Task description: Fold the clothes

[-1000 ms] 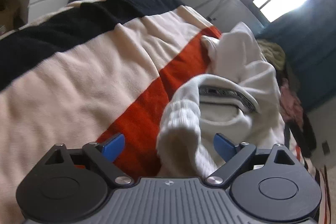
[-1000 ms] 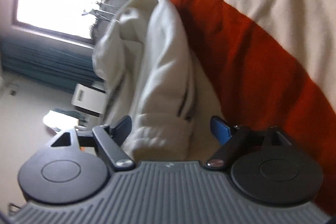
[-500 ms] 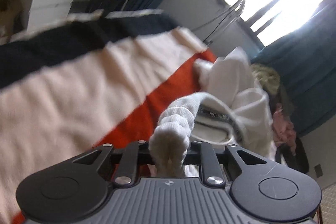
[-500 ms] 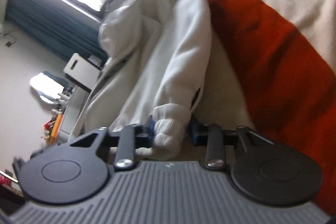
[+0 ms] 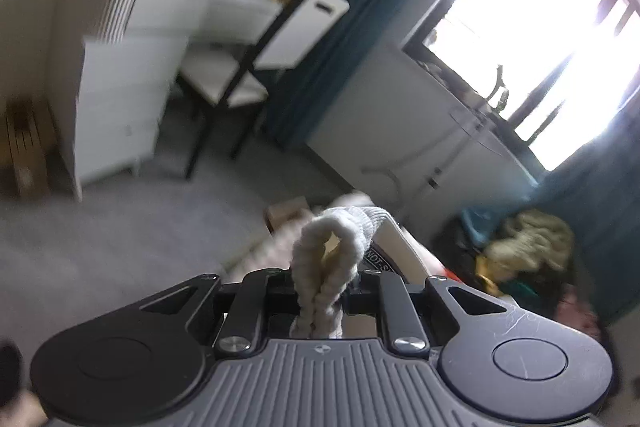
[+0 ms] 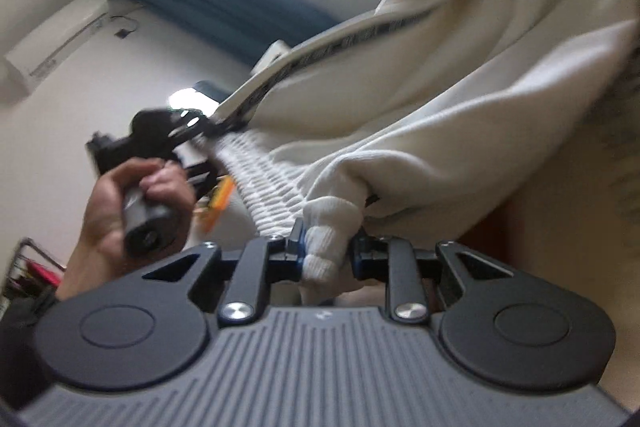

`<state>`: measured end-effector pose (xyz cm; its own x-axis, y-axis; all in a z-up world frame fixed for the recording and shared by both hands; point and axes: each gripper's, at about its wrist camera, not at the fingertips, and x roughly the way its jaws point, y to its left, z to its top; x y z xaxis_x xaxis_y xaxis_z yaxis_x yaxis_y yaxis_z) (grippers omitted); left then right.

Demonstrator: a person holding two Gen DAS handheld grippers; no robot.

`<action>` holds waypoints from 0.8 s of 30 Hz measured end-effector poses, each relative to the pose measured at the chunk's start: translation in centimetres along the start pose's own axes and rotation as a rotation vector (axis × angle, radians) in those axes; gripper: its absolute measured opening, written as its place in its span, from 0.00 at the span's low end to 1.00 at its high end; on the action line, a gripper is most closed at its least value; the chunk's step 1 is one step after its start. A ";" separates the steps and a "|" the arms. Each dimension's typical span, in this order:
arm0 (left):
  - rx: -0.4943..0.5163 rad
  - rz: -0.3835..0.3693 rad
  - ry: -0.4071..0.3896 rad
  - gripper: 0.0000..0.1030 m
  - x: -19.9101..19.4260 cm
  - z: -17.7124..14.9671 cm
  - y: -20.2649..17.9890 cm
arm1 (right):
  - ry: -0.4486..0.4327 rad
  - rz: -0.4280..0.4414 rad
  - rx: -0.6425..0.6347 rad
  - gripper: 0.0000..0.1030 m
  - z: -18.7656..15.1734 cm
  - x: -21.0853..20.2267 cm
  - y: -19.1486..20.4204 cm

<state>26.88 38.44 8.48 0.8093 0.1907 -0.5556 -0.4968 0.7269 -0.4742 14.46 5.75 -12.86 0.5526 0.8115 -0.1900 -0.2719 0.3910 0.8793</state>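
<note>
The white sweatshirt (image 6: 460, 75) hangs in the air between the two tools, its ribbed hem (image 6: 272, 187) stretched taut from one to the other and the heavy body, with a dark printed band, billowing off to one side. Each end of that hem is bunched into a thick roll, and that is where I think trouble could start: the right gripper (image 6: 326, 257) has its jaws drawn in close but stopped by the wad of rib, with only the blue pads biting at its edges, so a sharp shake or the weight of the fabric swinging might pull the roll free. The left gripper (image 5: 320, 301) is likewise nearly closed on a doubled loop of the rib (image 5: 330, 251), which stands up straight out of the jaws; from the right-hand camera I can see it further off, gripped by the person's left hand (image 6: 120, 203), level with the right tool along the hem. If the two ends are held unevenly, the garment could come down twisted rather than flat, and with sleeves out of sight I cannot tell whether they are tangled underneath. Beyond it there is a carpeted floor, a white chest of drawers (image 5: 120, 95), a chair (image 5: 236, 83), teal curtains (image 5: 340, 11) and a bright window (image 5: 540, 27), with a heap of other clothes (image 5: 528, 243) by the wall.
</note>
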 end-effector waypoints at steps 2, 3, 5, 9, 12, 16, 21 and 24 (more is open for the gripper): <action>0.028 0.044 0.012 0.16 3.3 2.0 0.5 | 0.012 0.050 0.031 0.23 -0.7 3.6 0.0; 0.016 0.072 0.037 0.16 5.3 2.8 0.8 | 0.025 0.055 0.046 0.23 -0.8 5.5 -0.3; -0.006 0.125 0.079 0.16 9.3 4.3 1.5 | 0.056 0.058 0.065 0.24 -1.0 8.8 -0.7; 0.032 0.202 0.110 0.17 16.6 4.0 2.5 | 0.143 0.068 0.042 0.28 0.1 13.4 -1.7; 0.074 0.230 0.143 0.18 19.6 1.9 3.1 | 0.207 0.065 0.049 0.29 1.3 14.8 -2.7; 0.079 0.243 0.177 0.23 20.1 0.8 3.6 | 0.280 0.078 0.066 0.30 1.9 14.8 -2.9; 0.095 0.221 0.066 0.54 14.8 -0.3 3.4 | 0.354 0.091 0.088 0.59 2.3 14.8 -1.7; 0.107 0.218 0.020 0.70 10.5 -1.1 2.3 | 0.339 0.090 0.038 0.83 2.1 12.9 0.4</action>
<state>33.88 41.43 0.79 0.6796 0.3389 -0.6506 -0.6224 0.7358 -0.2669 23.14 15.47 -14.07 0.2334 0.9424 -0.2397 -0.2743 0.3003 0.9136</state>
